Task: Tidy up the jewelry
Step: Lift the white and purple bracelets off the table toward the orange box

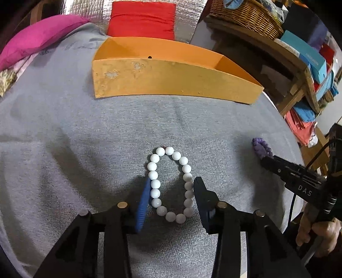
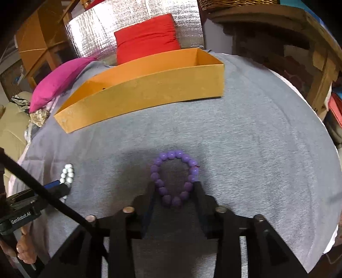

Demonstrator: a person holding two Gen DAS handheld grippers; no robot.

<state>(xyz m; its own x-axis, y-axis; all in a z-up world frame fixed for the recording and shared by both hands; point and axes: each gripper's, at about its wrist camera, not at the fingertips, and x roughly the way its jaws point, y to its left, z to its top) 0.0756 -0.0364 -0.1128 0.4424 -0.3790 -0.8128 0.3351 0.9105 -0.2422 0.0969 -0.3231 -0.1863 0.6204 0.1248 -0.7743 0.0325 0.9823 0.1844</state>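
White bead bracelet lies flat on the grey cloth, squeezed into a long oval, right between the fingers of the left gripper. Blue-padded finger touches the beads on one side, dark finger on the other side sits against them too. Jaws are parted abt the width of the bracelet, closing in around it but the bracelet looks to be resting on the cloth, not lifted.

Purple bead bracelet sits the same way w/ the right gripper: round loop, near half tucked between the two dark fingertips, far half sticking out ahead of them. Tips touch or nearly touch the outer beads, can't tell which. Jaws parted, bracelet-wide, nothing lifted.

From the left wrist view the purple one is off to the right, just at the tip of the other gripper. From the right wrist view the white one is off to the left, w/ the left gripper over its near end.

Ahead of both grippers, well apart from the bracelets, a long orange box, open top, on the same cloth. Beyond it a red cushion against silver foil sheeting, pink cushion to the left. Wicker basket on a wooden shelf far right
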